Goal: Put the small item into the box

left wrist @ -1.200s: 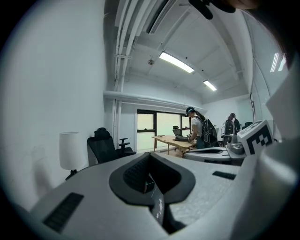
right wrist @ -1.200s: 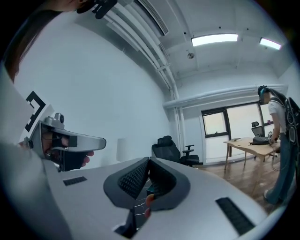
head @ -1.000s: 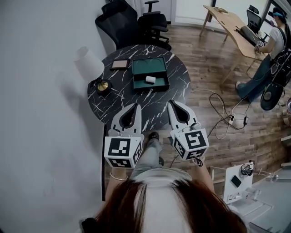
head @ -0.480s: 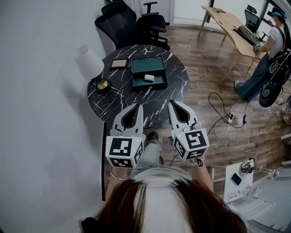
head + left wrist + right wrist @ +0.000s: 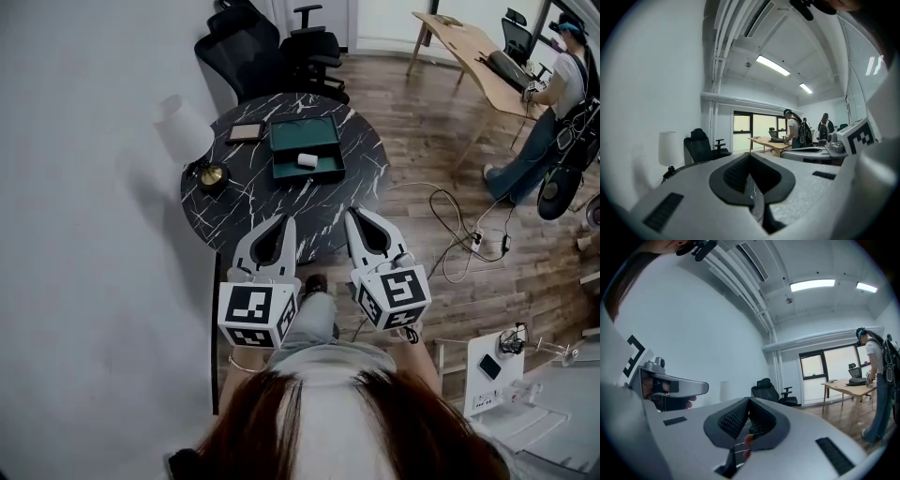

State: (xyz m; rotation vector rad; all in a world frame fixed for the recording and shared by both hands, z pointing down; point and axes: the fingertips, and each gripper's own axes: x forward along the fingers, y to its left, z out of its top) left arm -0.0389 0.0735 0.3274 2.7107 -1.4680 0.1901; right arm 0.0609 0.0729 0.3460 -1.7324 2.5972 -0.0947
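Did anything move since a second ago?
Nothing that you can see. The left gripper and the right gripper stay shut and empty at the near side of the round table. The small white item still lies in the green box.

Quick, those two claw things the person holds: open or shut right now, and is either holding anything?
Left gripper: closed, holding nothing.
Right gripper: closed, holding nothing.
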